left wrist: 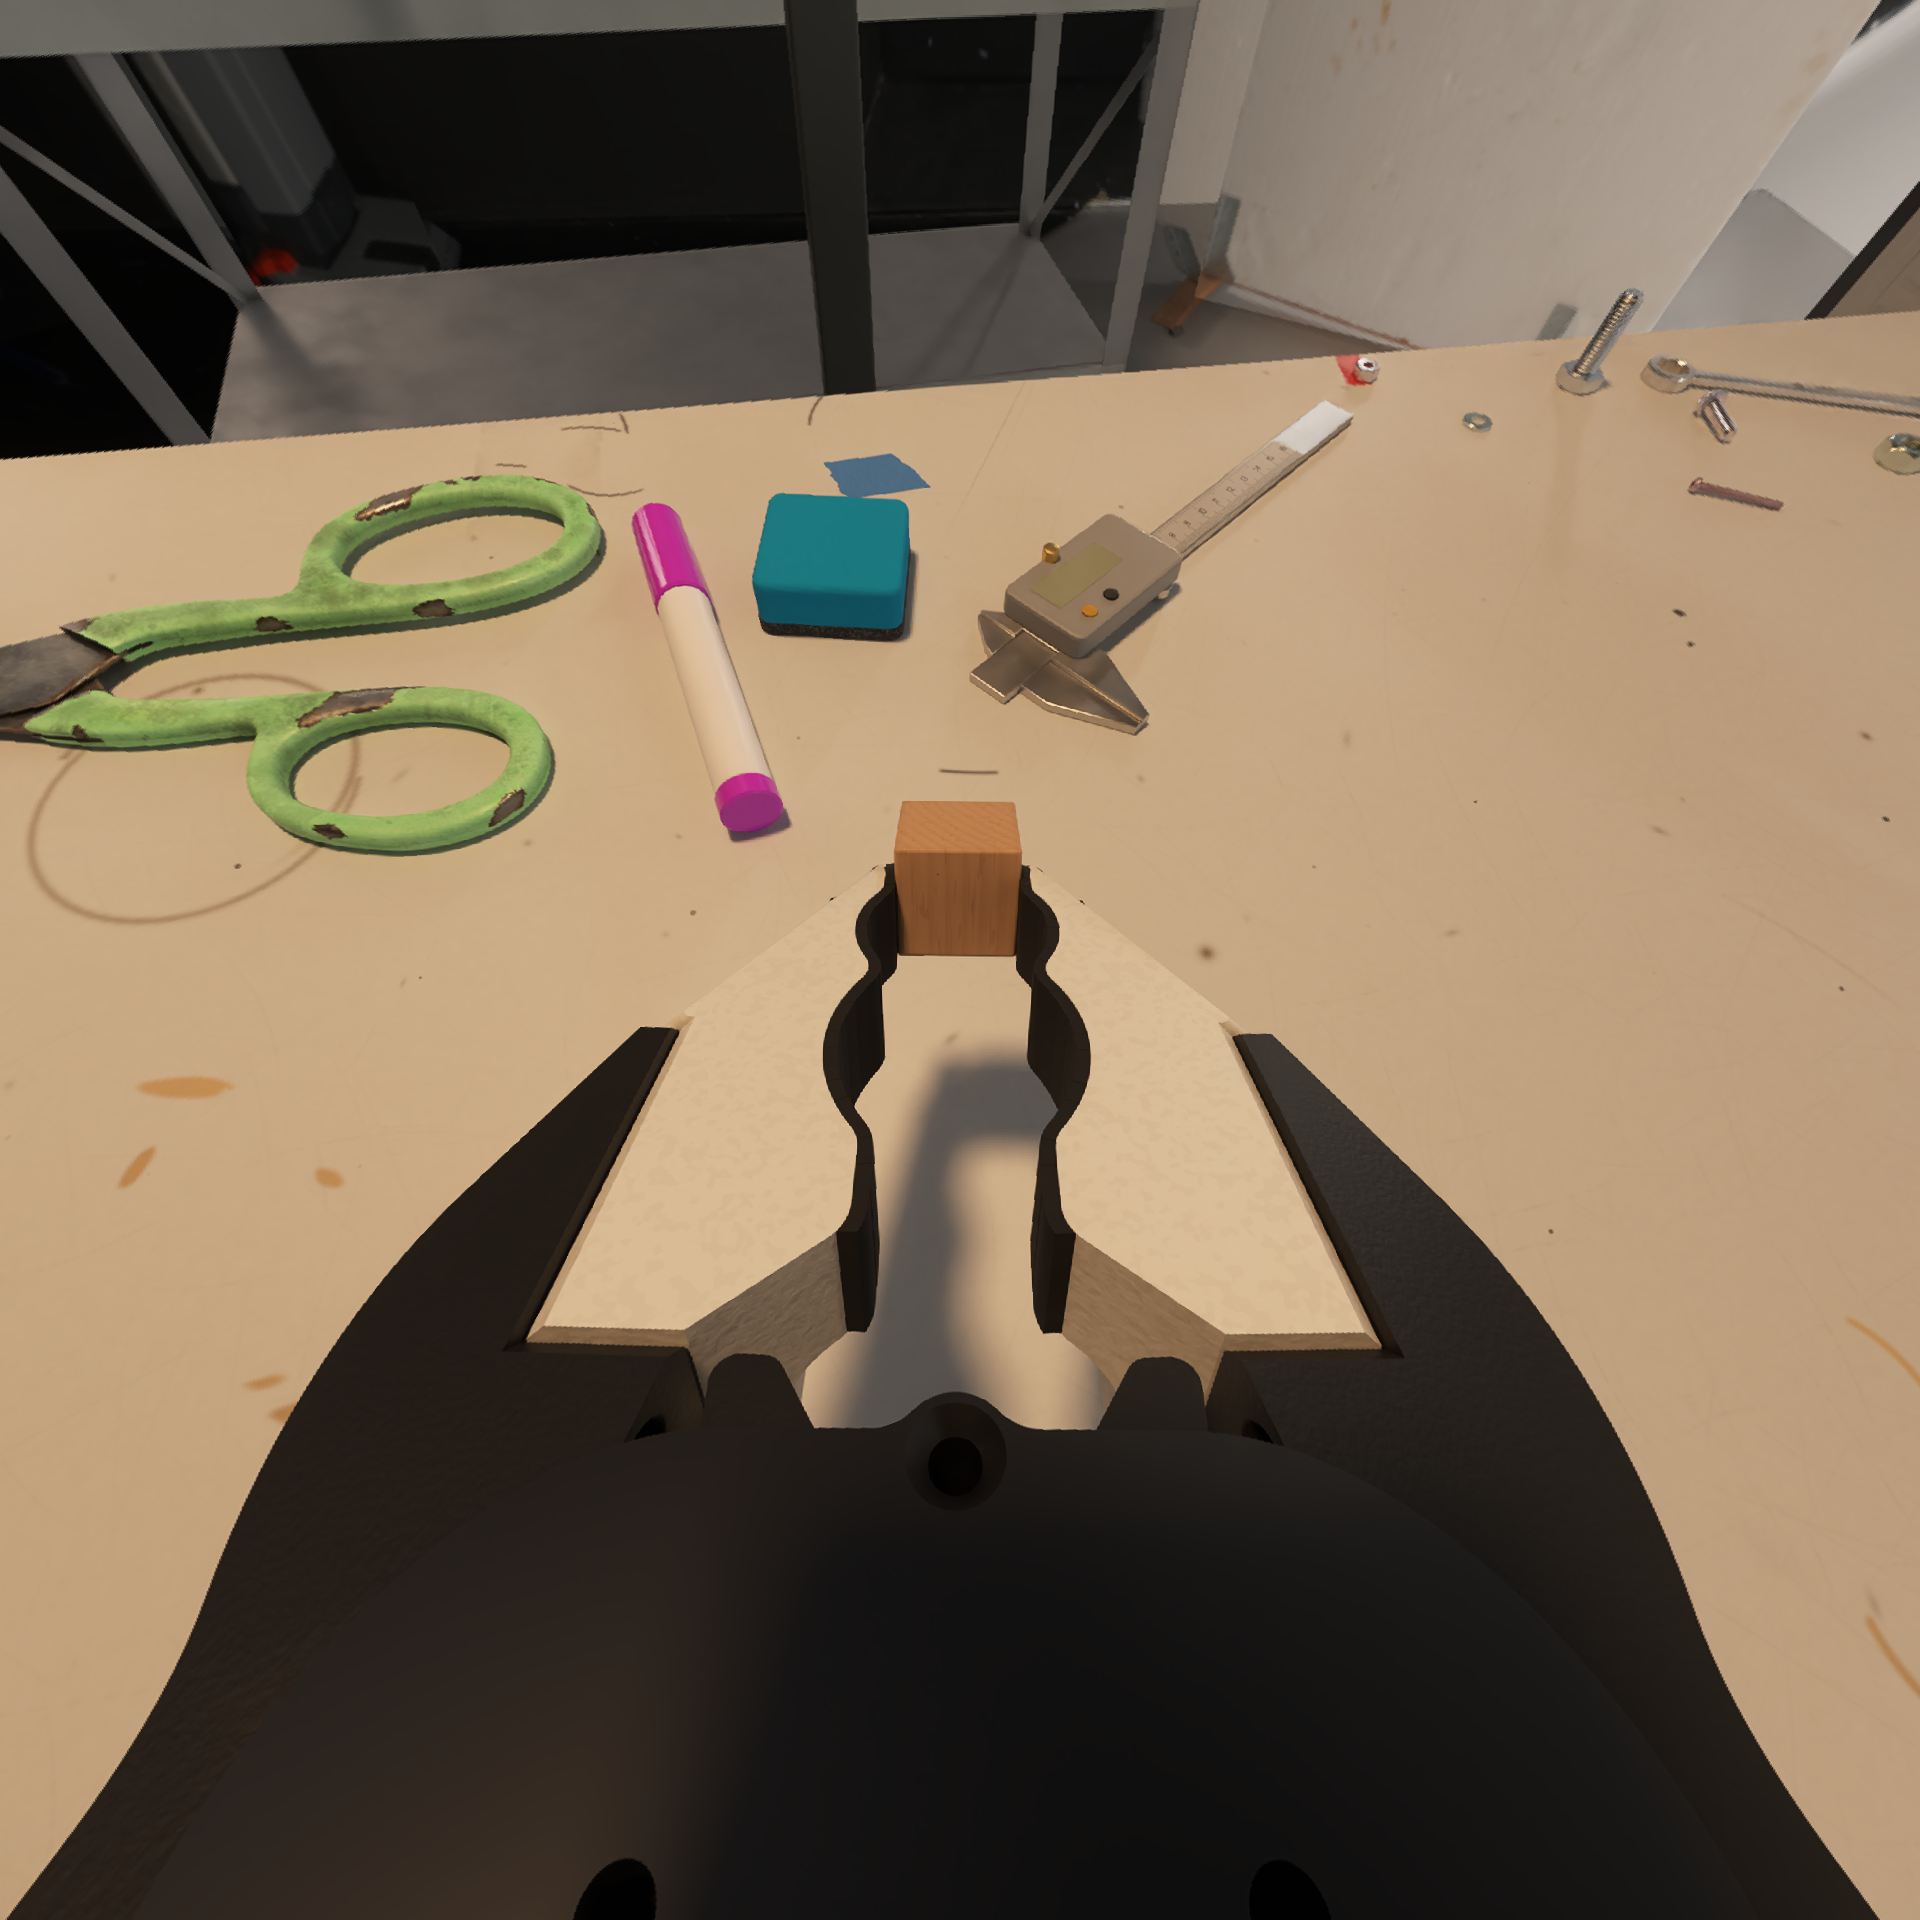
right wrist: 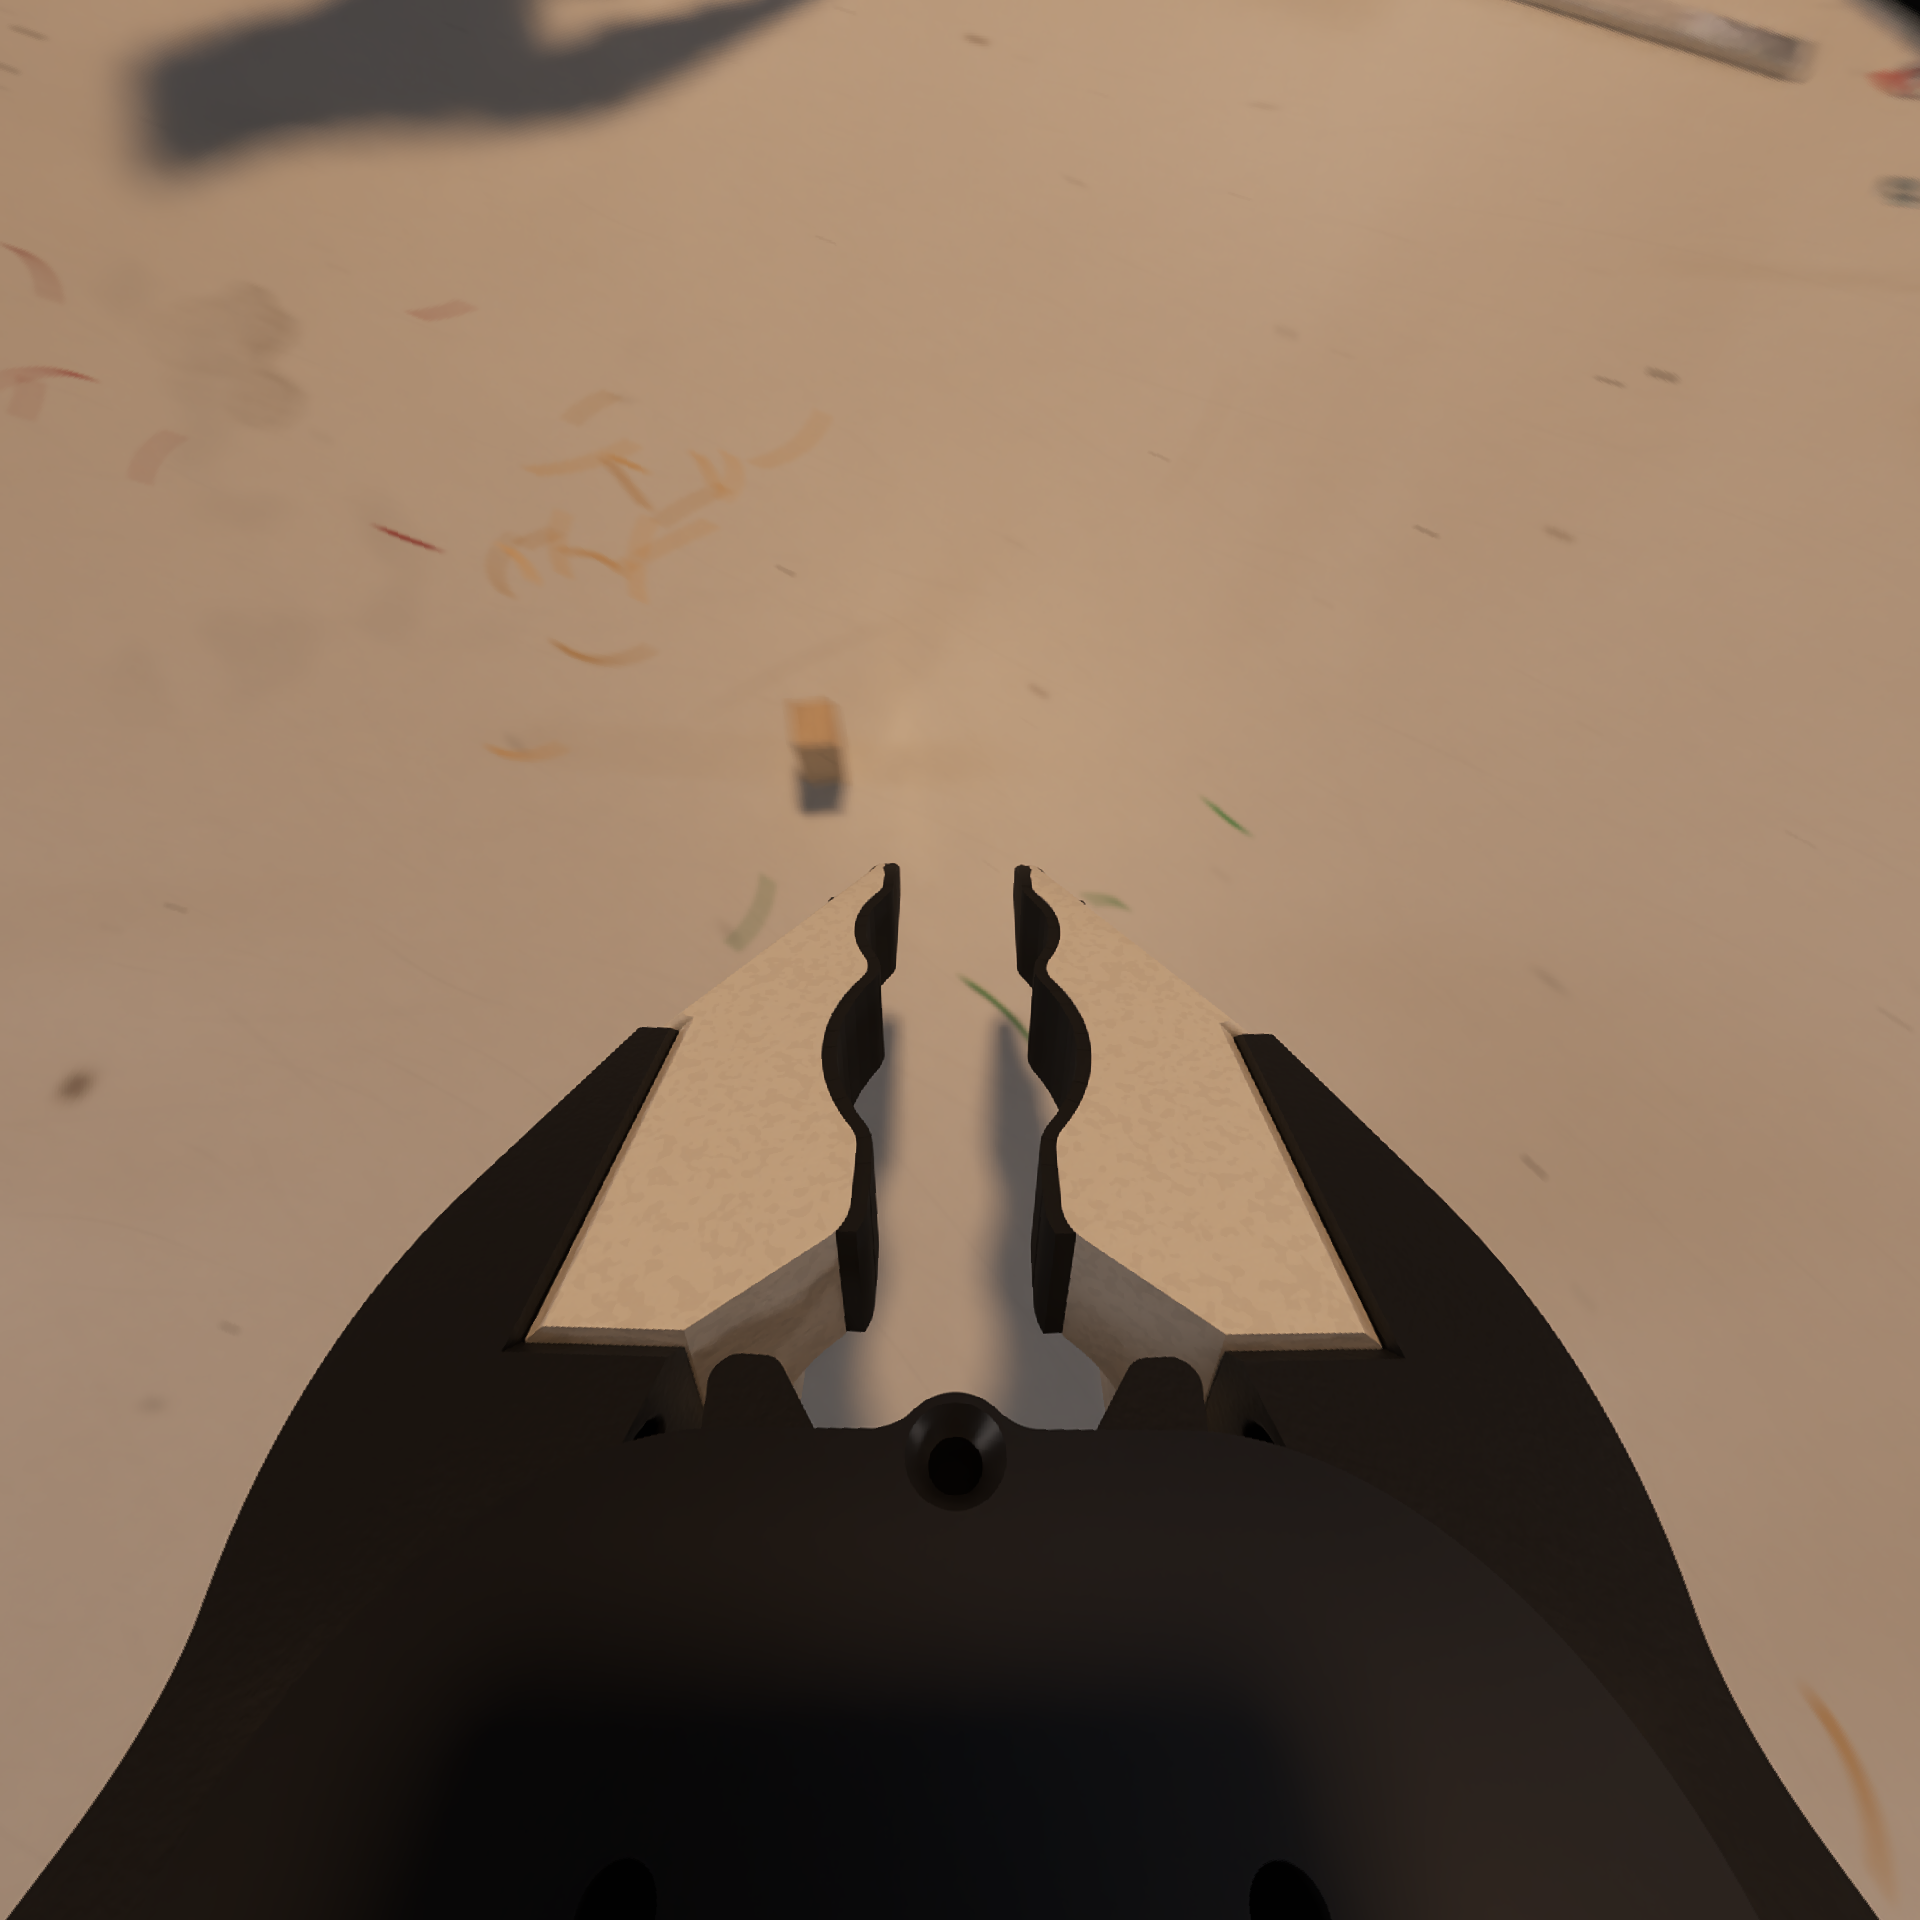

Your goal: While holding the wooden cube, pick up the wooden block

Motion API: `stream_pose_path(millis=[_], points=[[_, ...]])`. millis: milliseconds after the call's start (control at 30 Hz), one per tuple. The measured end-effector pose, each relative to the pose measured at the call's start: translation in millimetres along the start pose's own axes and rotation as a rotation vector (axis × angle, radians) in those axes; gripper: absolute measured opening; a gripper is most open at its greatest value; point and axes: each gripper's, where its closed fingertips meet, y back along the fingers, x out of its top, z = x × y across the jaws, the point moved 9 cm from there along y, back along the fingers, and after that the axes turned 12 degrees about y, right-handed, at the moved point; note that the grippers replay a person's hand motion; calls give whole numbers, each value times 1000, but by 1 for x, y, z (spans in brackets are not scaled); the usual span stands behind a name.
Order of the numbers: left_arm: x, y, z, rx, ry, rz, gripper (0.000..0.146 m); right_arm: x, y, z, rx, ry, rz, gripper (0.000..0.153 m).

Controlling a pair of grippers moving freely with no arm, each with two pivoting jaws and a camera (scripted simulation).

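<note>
- Left gripper [left wrist: 957, 894]: jaws closed on the wooden cube [left wrist: 955, 878], pinched only at the very tips. The cube's shadow falls on the worktop [left wrist: 1455, 935] beneath, so I judge it held clear of the surface.
- Right gripper [right wrist: 956, 883]: jaws parted by a narrow gap, nothing between them. Wooden block [right wrist: 818, 740] lies on the worktop ahead of the tips and offset to their left, apart from them.
- Risk 1: tip-only hold on the cube. Any jolt or tilt of the left gripper during the right-hand pick could let it rotate or slip out.
- Risk 2: the right jaws are not lined up with the block; closing in from here would likely strike it with the left finger and push it away.
- Risk 3: jaw gap looks only slightly wider than the block; little margin for a skewed approach.
- Right view is blurred, so the block's exact orientation cannot be read.
- Left view only: cube grasp, green scissors [left wrist: 312, 665], magenta marker [left wrist: 707, 665], teal eraser [left wrist: 831, 566], caliper [left wrist: 1101, 603], bolts and wrench [left wrist: 1766, 390] far right. No block visible.
- Right view only: the block and the empty jaws; a large shadow at top left.
</note>
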Motion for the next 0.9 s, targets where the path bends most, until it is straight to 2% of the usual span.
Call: stream_pose_path(millis=[100,200,267,400,567,733,900], points=[[-2,-3,1,0,-7,-14,21,21,-29,-18,117,50,-8,26],[-4,-5,0,3,-13,-31,21,24,-51,-29,94,145,-63,26],[-3,-4,-3,8,-13,-28,21,25,-57,-30,106,147,-77,26],[1,6,-26,112,-27,-2,21,26,-58,-26,103,103,-61,24],[8,27,-70,195,109,56,21,23,-63,-27,55,145,-110,14],[8,38,-95,179,246,85,21,25,-60,-33,45,200,-108,10],[11,41,-97,186,241,94,21,42,-52,-54,135,127,-65,10]])
